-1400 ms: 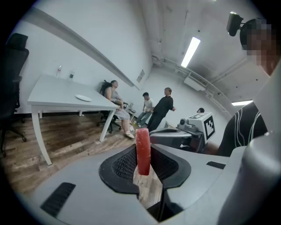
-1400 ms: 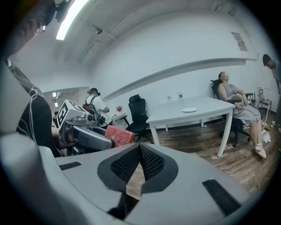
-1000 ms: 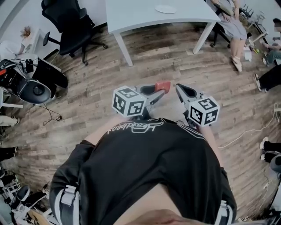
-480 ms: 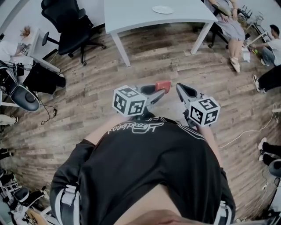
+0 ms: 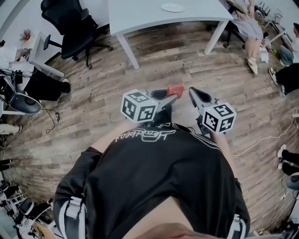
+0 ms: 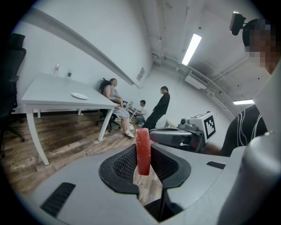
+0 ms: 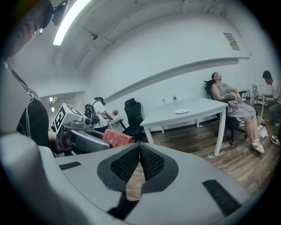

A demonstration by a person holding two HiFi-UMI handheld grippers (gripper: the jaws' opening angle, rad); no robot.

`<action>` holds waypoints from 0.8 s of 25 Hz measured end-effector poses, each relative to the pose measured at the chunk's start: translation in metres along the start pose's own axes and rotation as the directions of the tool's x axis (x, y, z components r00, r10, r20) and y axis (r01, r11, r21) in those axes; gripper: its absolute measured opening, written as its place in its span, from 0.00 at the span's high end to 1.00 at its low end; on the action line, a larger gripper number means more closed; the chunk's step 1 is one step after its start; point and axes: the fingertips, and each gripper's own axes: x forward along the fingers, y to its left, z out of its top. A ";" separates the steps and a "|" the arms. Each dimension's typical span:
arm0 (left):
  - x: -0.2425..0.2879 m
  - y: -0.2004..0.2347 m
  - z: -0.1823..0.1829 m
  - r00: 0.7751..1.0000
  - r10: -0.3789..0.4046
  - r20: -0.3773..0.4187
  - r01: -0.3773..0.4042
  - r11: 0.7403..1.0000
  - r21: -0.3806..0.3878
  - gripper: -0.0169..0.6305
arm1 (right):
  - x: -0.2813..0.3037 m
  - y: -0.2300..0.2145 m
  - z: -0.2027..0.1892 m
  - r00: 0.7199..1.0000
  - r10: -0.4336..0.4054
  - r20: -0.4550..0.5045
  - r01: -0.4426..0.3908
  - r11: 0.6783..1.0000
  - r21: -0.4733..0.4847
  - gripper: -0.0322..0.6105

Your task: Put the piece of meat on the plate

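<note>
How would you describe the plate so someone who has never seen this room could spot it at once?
Find the long white table standing on the wooden floor. The plate lies near the middle of its top. It is the only flat, round thing there; the two small bottles stand upright at the far edge.

I hold two grippers: the left gripper (image 5: 173,96) and the right gripper (image 5: 191,90). Each carries one marker cube, two in total. Also counted: one piece of meat (image 5: 176,89), one plate (image 5: 173,7), one table (image 5: 140,16), and three bystanders in the left gripper view.
</note>
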 end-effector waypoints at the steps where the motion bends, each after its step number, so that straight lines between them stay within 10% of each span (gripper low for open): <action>1: 0.003 0.003 0.001 1.000 -0.002 0.000 0.002 1.000 0.000 0.83 | 0.002 -0.004 0.000 1.000 -0.003 0.000 0.003 1.000 0.003 0.94; 20: 0.050 0.151 0.077 1.000 -0.021 0.009 0.022 0.997 -0.071 0.83 | 0.135 -0.095 0.054 0.998 -0.008 -0.056 0.010 0.999 0.037 0.94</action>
